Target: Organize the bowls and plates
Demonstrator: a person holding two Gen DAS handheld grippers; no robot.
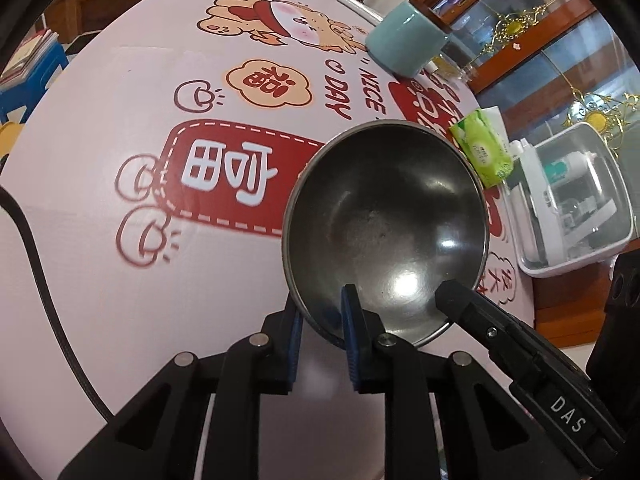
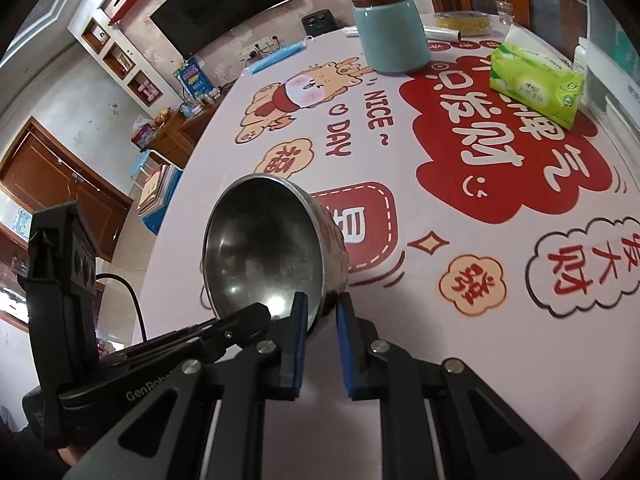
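Currently: one steel bowl [image 1: 386,232], held at its rim by both my grippers above the tabletop [image 1: 120,320].

Item, steel bowl [image 2: 264,248]: tipped on edge, empty, hollow facing my left side, raised off the printed cloth. Left gripper [image 1: 320,344]: jaws narrowed onto the near rim, one finger inside, one outside. Right gripper [image 2: 320,344]: jaws likewise astride the rim wall, gripping it. A two-sided hold, I judge, steadies the tilted bowl for carrying to a stack. Beyond: teal canister [image 2: 390,36], green tissue pack [image 2: 536,80], clear lidded box [image 1: 576,196], blue face mask [image 2: 276,58], all well apart.
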